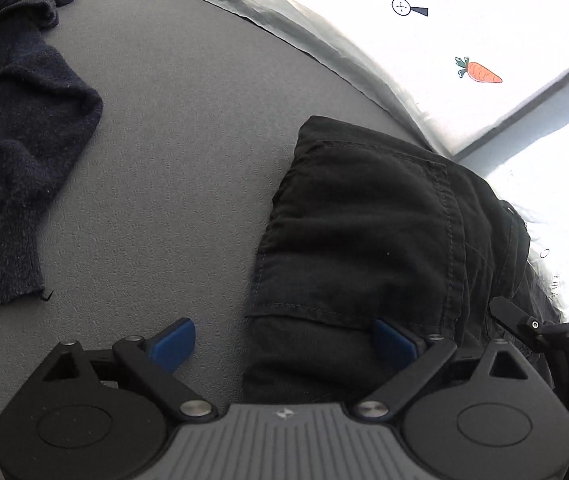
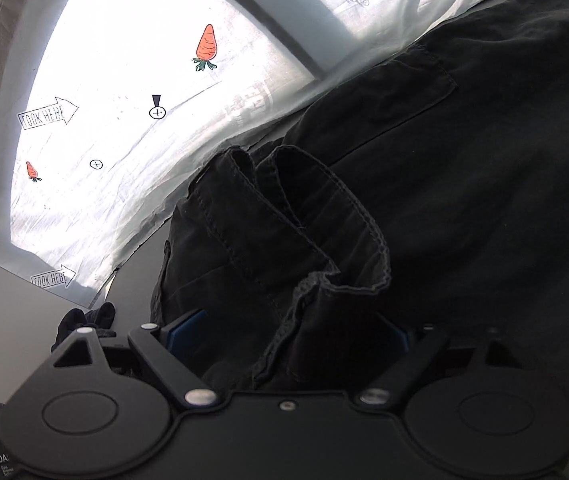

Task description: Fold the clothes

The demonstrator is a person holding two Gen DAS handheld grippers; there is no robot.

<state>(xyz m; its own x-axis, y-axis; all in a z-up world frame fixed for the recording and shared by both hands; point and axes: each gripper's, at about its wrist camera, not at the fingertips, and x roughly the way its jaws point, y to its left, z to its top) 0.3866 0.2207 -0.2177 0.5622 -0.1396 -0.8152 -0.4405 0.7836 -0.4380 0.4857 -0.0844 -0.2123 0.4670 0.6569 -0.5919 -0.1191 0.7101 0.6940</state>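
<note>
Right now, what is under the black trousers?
The black trousers lie on the grey table. Whatever sits beneath their folds is covered.

Black tongs [image 1: 284,344], blue pads [image 1: 174,342], silver screws, ribbed grey housing.

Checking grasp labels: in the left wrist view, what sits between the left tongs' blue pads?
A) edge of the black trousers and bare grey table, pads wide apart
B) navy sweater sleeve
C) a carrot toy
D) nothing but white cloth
A: the left tongs are open, one pad over the grey table, the other on the black trousers; the sweater lies off to the side.
</note>
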